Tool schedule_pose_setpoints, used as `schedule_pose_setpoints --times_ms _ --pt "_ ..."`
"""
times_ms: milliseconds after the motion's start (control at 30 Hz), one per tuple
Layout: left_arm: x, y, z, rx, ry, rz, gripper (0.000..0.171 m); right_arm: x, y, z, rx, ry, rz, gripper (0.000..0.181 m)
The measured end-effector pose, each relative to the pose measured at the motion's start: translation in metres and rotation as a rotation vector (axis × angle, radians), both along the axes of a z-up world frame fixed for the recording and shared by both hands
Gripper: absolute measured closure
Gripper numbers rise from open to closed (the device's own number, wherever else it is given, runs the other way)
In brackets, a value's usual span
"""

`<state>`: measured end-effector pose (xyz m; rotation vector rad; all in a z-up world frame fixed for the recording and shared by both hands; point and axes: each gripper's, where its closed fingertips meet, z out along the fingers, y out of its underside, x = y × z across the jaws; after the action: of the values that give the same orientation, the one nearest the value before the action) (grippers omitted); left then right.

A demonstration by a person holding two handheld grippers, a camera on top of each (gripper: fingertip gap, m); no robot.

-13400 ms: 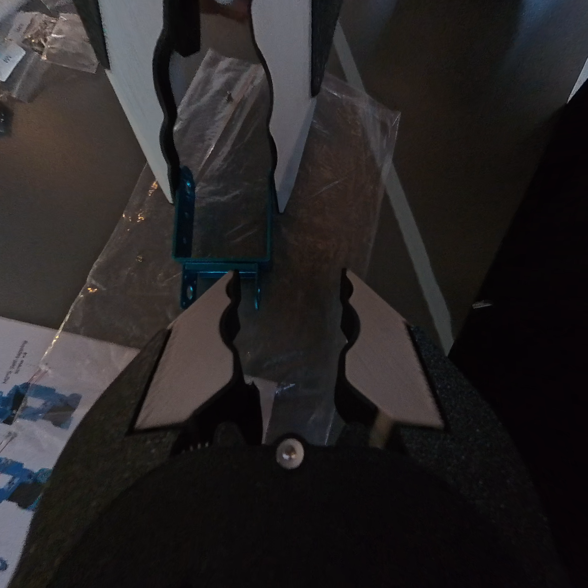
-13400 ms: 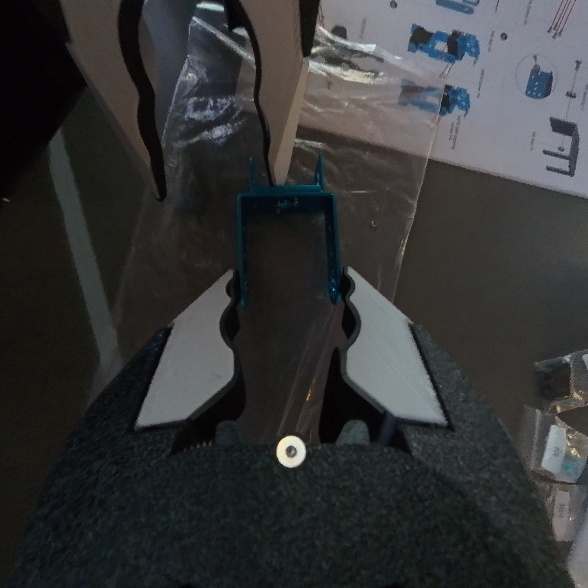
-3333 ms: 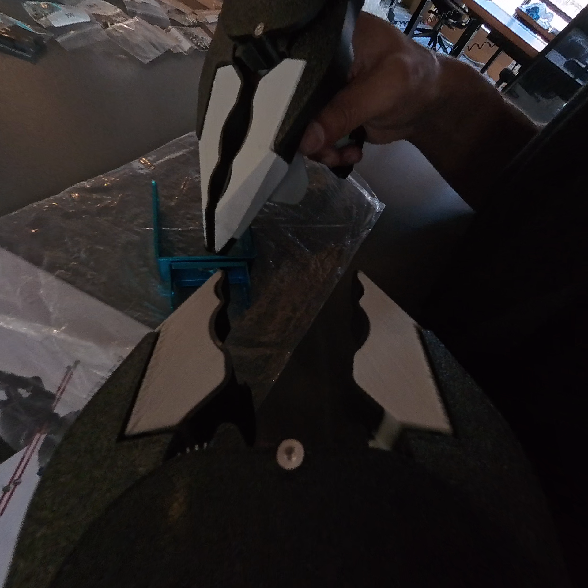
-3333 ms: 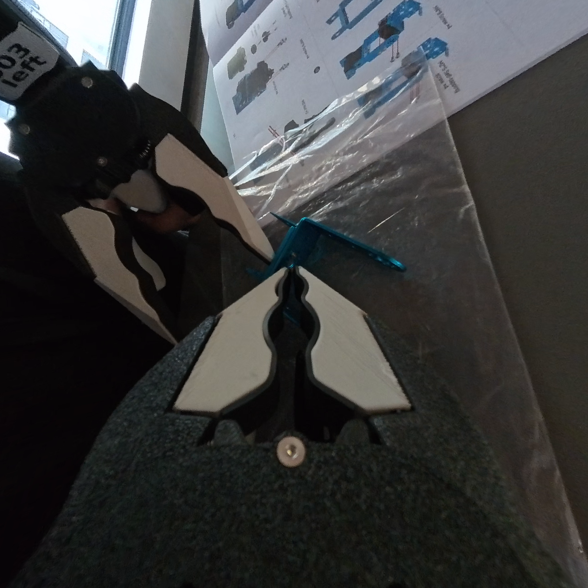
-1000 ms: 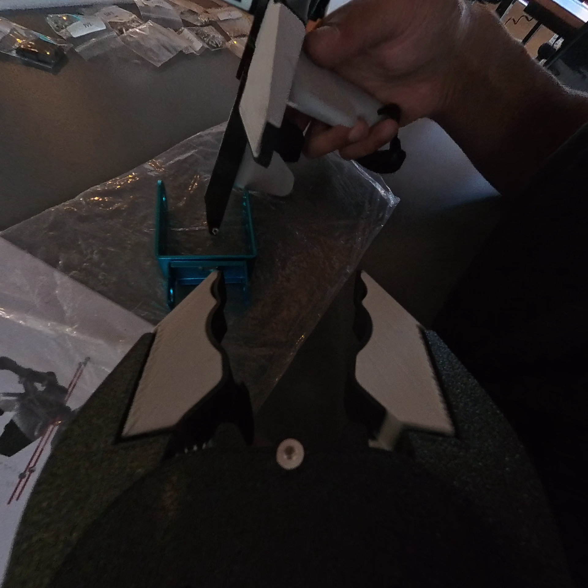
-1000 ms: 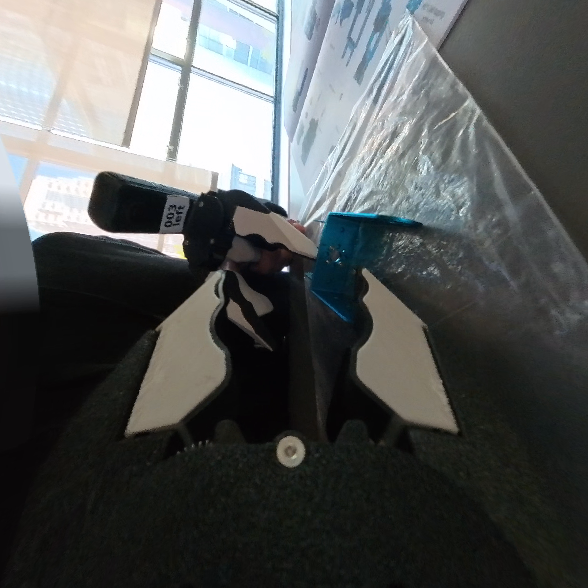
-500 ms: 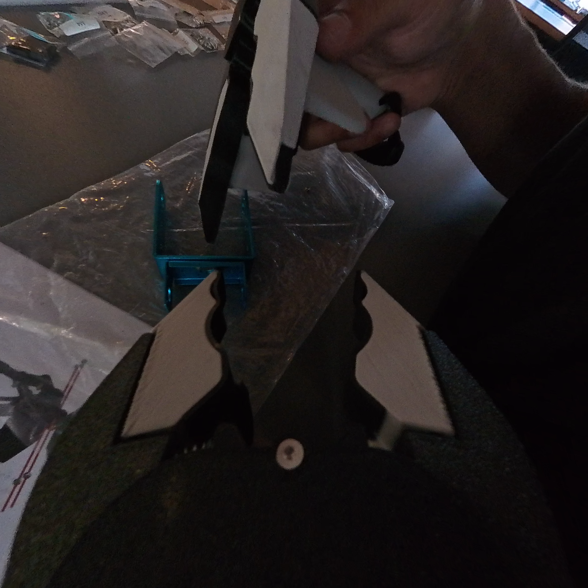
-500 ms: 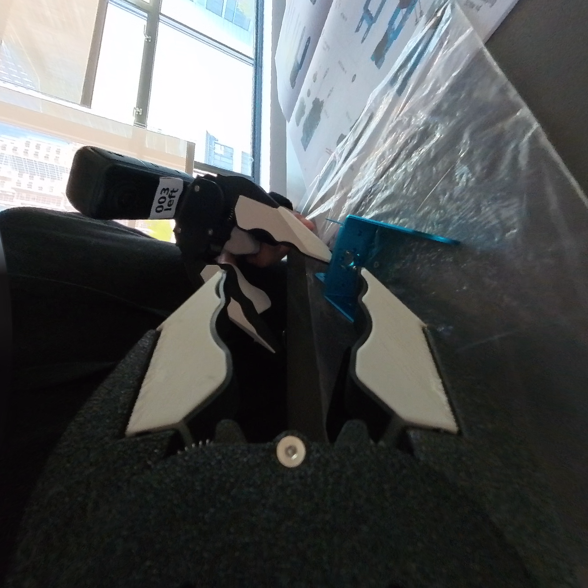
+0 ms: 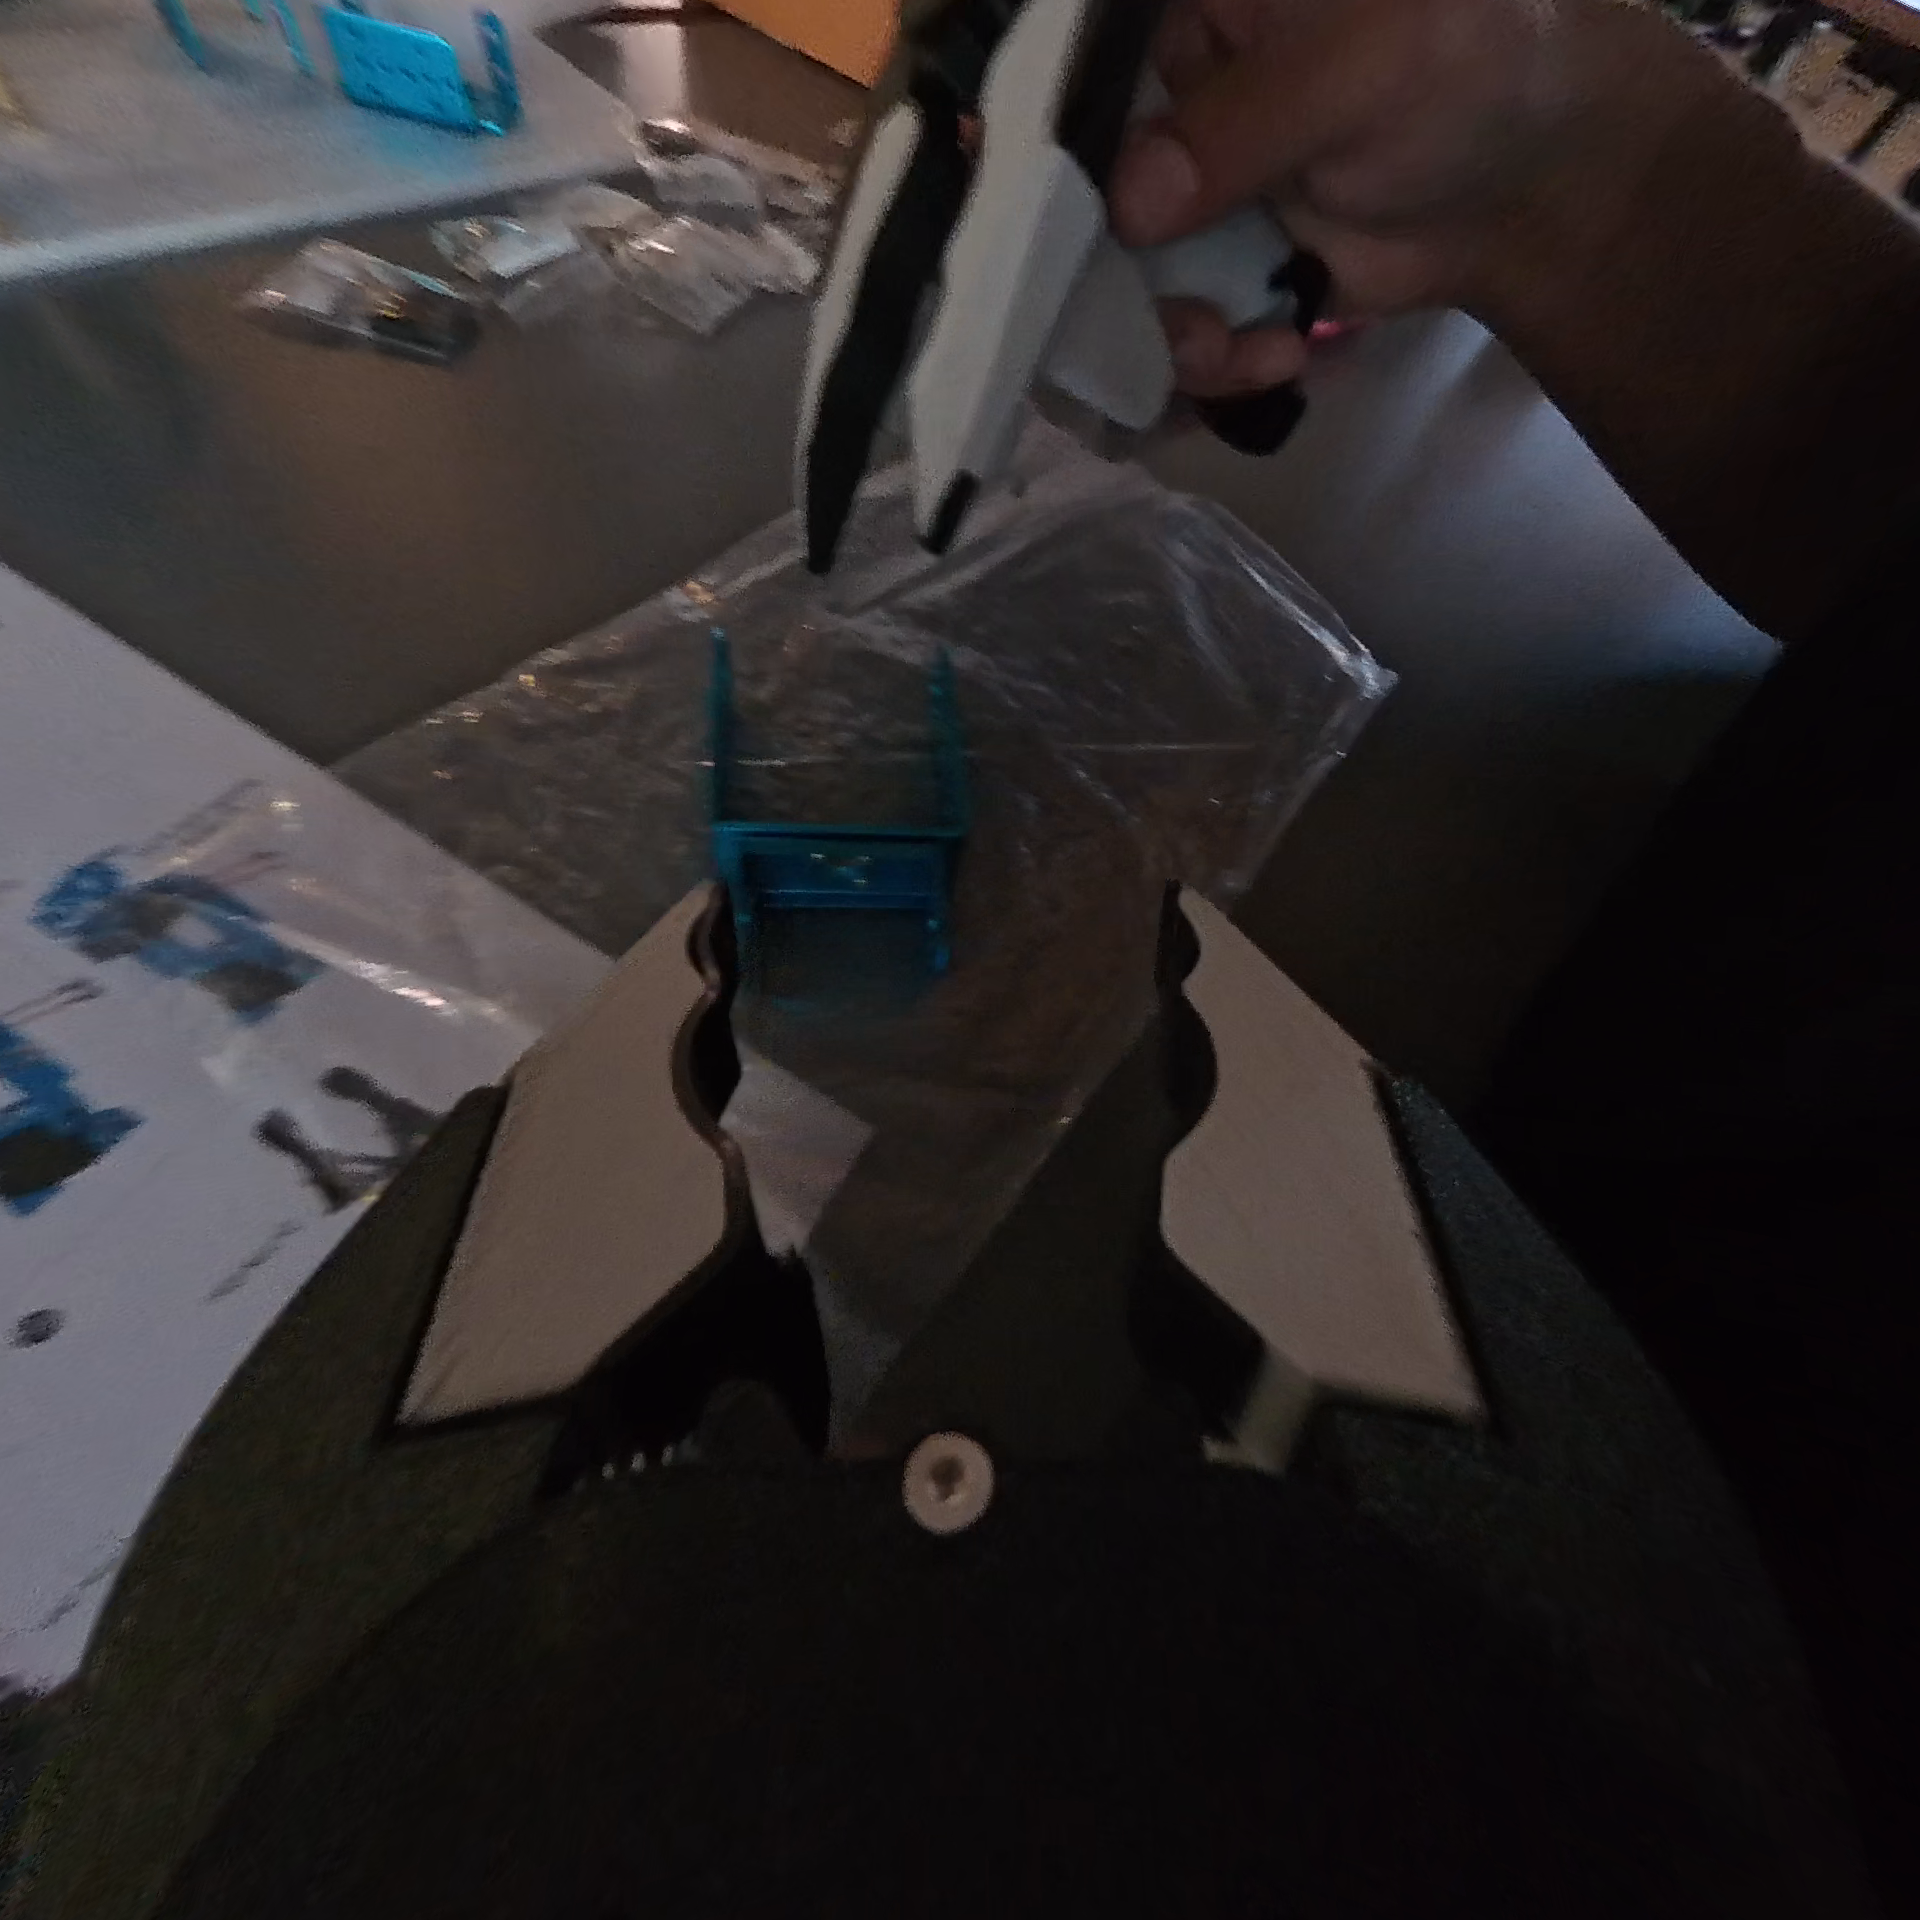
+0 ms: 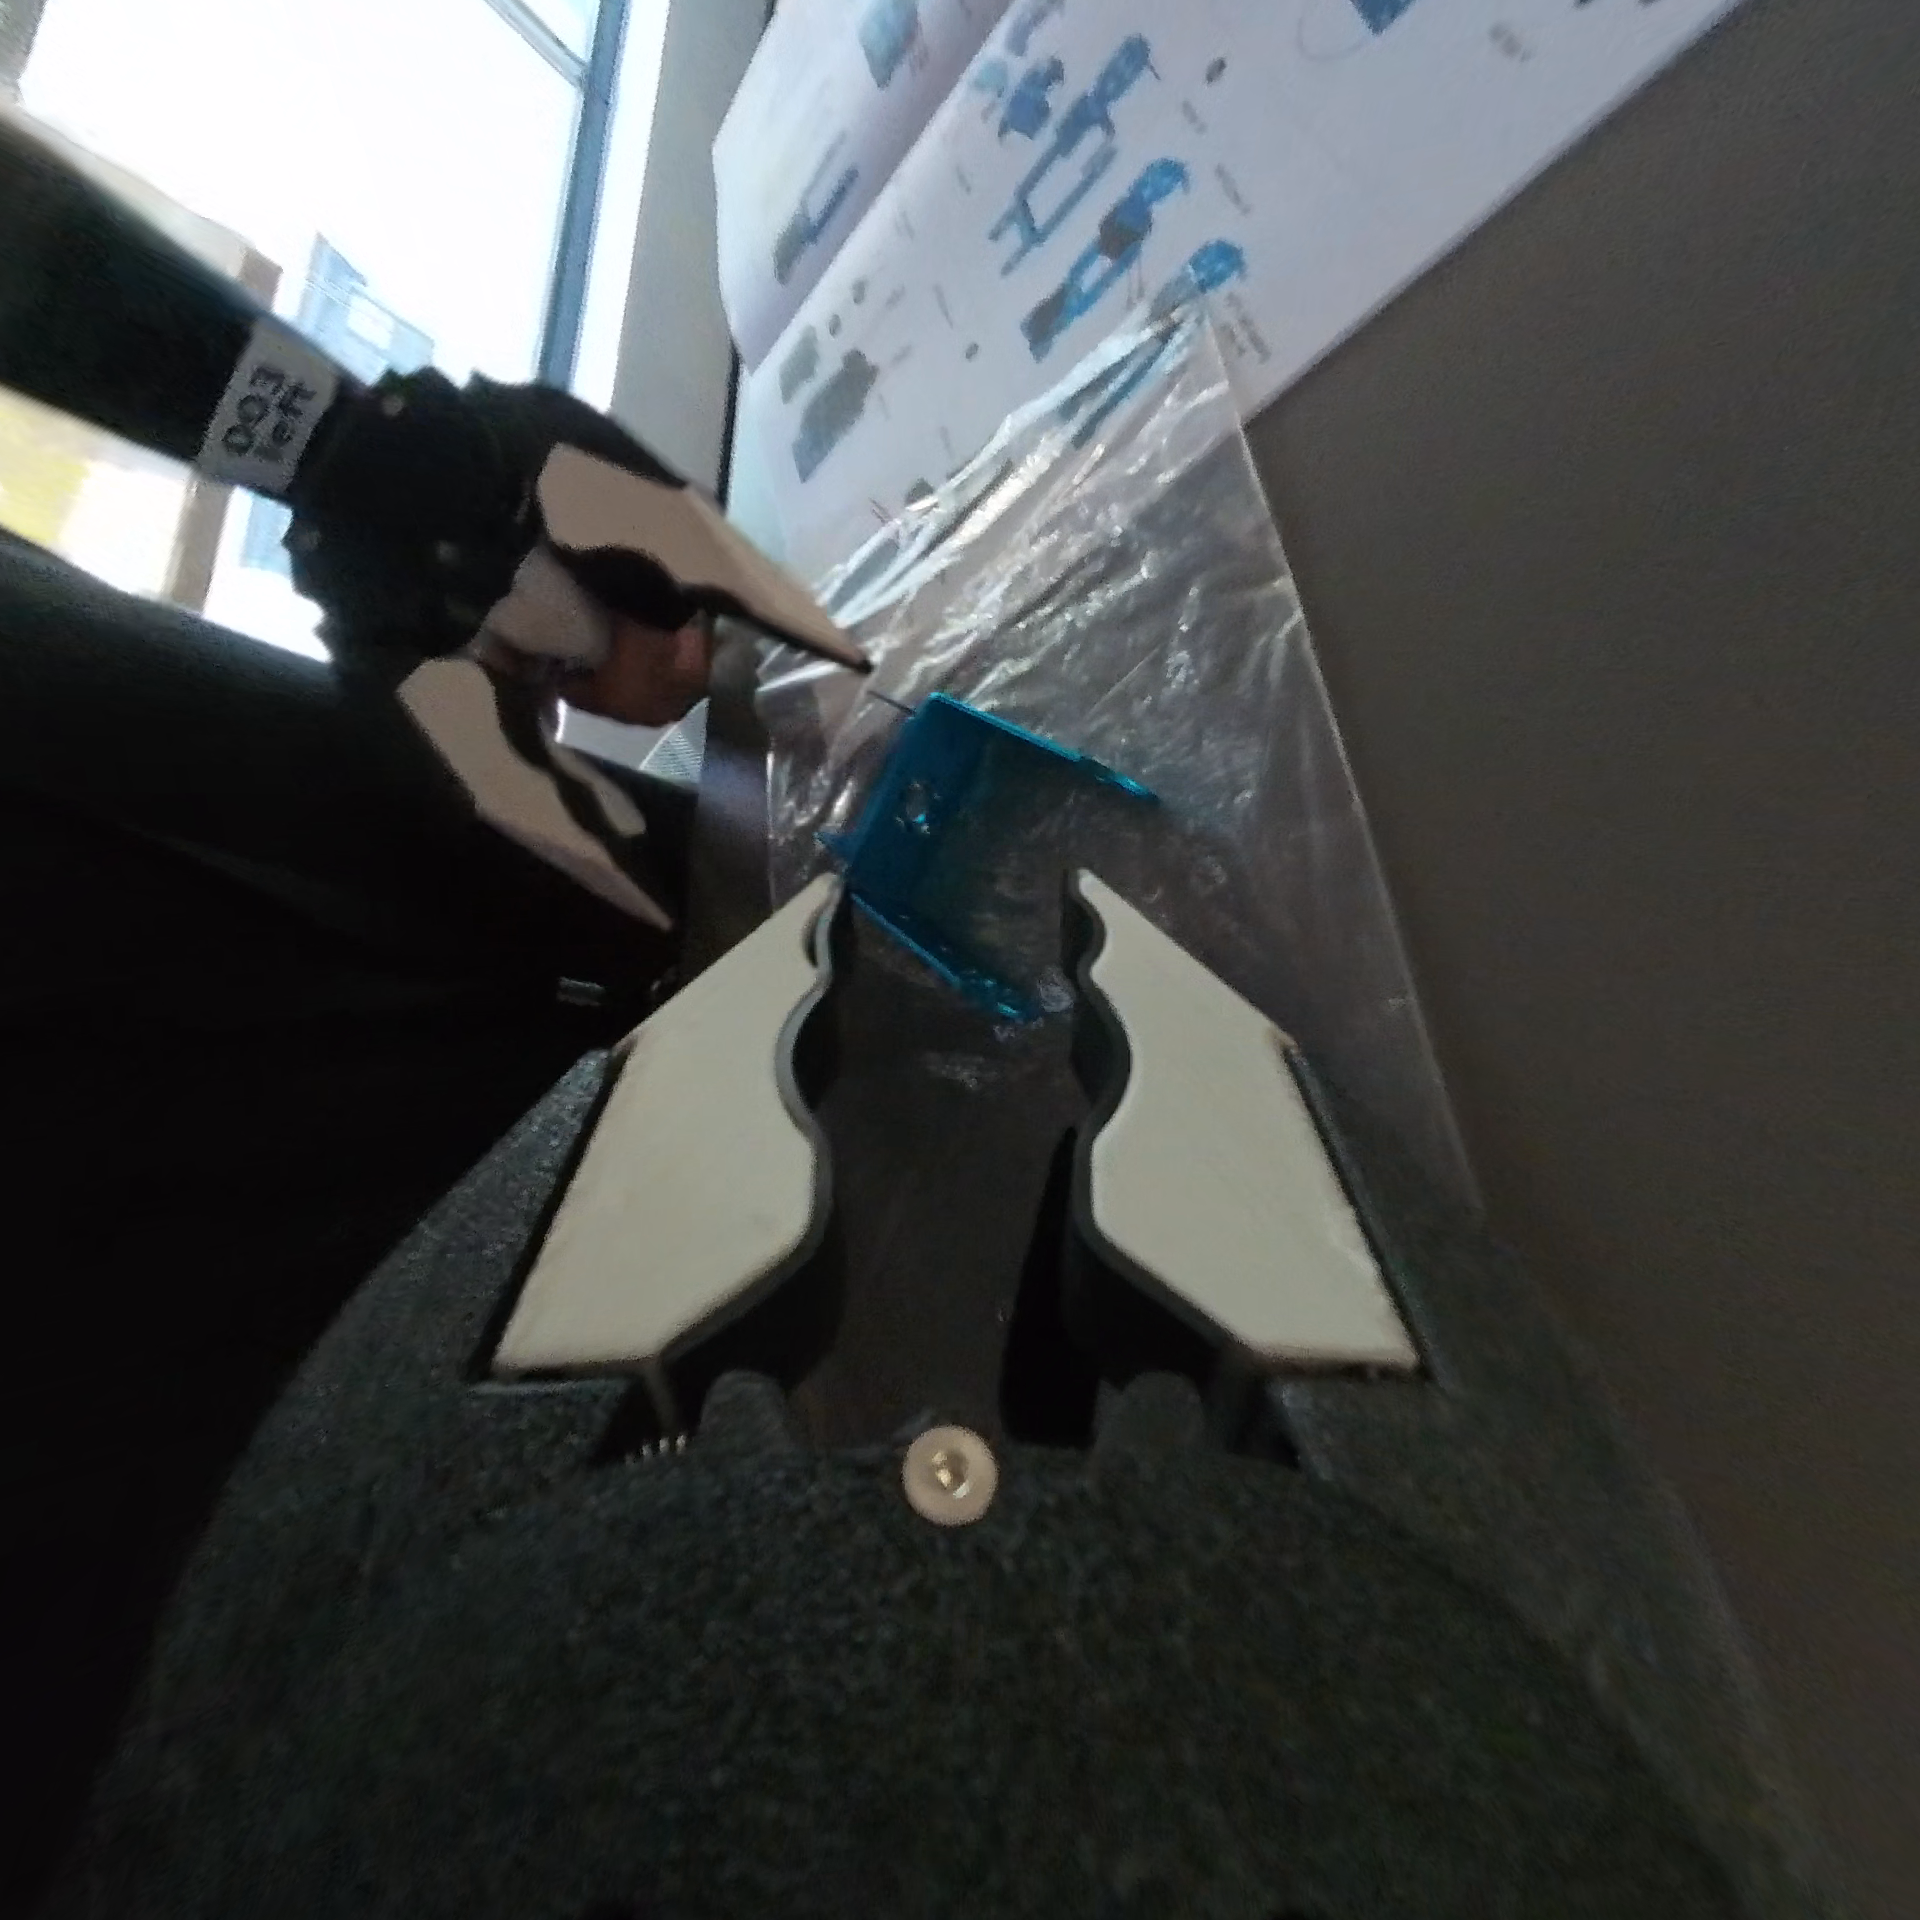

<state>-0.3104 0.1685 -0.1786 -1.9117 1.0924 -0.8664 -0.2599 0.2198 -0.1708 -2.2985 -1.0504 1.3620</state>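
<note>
A blue metal U-shaped bracket [image 9: 831, 831] rests on a clear plastic bag [image 9: 1122, 727] on the dark table. My left gripper [image 9: 945, 914] is open and empty; its left fingertip sits just by the bracket's near end. My right gripper [image 9: 883, 551], held by a hand [image 9: 1403, 156], hovers above the bracket's far end with its jaws a little apart and nothing in them. In the right wrist view the bracket [image 10: 935, 821] lies just ahead of my right gripper [image 10: 956, 883]. The left gripper [image 10: 764, 795] stands open to its left, over the bag [image 10: 1195, 623].
A white instruction sheet [image 9: 156, 987] with blue drawings lies left of the bag and under its edge; it also shows in the right wrist view [image 10: 1039, 208]. Small parts bags [image 9: 520, 260] and more blue parts [image 9: 416, 73] lie farther back. A bright window [image 10: 312, 156] is behind the left gripper. There is about 8 cm between the tips of the two grippers.
The right gripper has lifted up and back from inside the bracket and its jaws have narrowed. The left gripper has drawn back slightly. The bracket stays on the bag.
</note>
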Motion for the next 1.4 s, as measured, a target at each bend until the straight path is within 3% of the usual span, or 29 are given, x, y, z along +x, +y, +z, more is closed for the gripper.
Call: schedule_pose_setpoints --times_ms 167,300,433,533,700,833,1067,1400 --pt "-0.003 0.018 -0.015 0.058 0.147 0.001 0.087 -0.014 -0.001 0.001 0.309 -0.046 0.149 0.15" --pt "0.011 0.023 -0.016 0.077 0.191 -0.036 0.085 -0.026 -0.003 -0.015 0.547 -0.241 0.348 0.157" --pt "0.016 0.031 -0.024 0.086 0.274 -0.044 0.088 -0.032 -0.012 -0.029 0.577 -0.347 0.515 0.158" --pt "0.014 0.032 -0.031 0.072 0.302 -0.039 0.111 -0.038 -0.014 -0.036 0.586 -0.363 0.577 0.159" --pt "0.006 0.025 -0.028 0.06 0.267 -0.015 0.114 -0.042 -0.013 -0.045 0.589 -0.383 0.61 0.165" --pt "0.0 0.02 -0.024 0.046 0.224 0.013 0.104 -0.042 -0.015 -0.045 0.585 -0.389 0.624 0.166" --pt "-0.015 0.017 -0.016 0.053 0.175 0.068 0.103 -0.043 -0.015 -0.047 0.657 -0.442 0.624 0.173" --pt "-0.031 0.015 -0.007 0.084 0.143 0.113 0.103 -0.036 -0.017 -0.045 0.606 -0.417 0.546 0.176"
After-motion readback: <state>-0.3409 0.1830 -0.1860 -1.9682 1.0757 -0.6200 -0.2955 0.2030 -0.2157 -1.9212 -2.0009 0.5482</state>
